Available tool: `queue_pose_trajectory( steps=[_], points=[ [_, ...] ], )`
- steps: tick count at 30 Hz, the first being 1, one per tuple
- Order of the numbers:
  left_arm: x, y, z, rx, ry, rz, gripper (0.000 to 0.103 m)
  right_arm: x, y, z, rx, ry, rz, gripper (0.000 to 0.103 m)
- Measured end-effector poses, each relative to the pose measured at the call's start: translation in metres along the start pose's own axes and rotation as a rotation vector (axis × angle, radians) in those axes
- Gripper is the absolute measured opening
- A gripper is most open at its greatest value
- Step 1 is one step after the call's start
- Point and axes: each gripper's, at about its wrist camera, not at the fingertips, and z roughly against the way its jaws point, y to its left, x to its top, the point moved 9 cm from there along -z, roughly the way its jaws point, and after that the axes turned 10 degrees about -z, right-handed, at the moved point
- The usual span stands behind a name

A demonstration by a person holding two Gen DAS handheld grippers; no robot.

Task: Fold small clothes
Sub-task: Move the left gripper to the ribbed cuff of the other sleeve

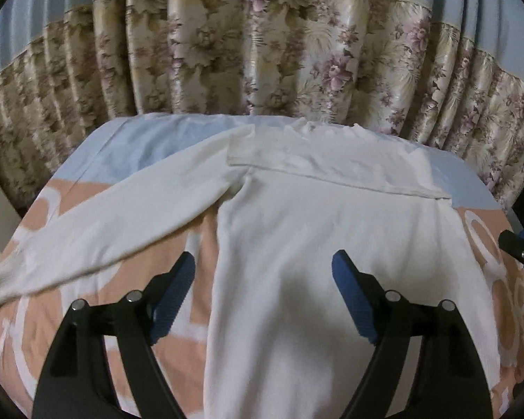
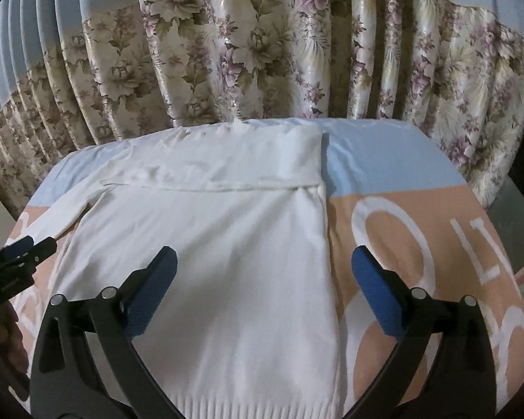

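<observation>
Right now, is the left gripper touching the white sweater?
Cannot tell. In the left wrist view the left gripper is open over the white sweater, but neither view shows contact or a gap plainly.

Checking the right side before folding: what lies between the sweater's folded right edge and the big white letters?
Only bare peach blanket, beside the sweater, in the right wrist view.

The sweater point(image 2: 206, 251) lies flat on the blanket point(image 2: 419, 216), one sleeve point(image 1: 97, 223) spread toward its left edge; the curtain point(image 2: 262, 52) hangs behind.
</observation>
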Motion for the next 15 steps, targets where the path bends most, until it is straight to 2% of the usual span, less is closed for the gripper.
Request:
queue_pose_trajectory(
  steps=[7,15],
  points=[
    [-0.028,0.006,0.018,0.001,0.013,-0.013,0.081,-0.026,0.006,0.018,0.024,0.016,-0.003,0.100],
    [-0.046,0.041,0.026,0.033,0.022,0.019,0.081,-0.047,0.017,0.029,0.041,0.026,-0.001,0.100]
  ],
)
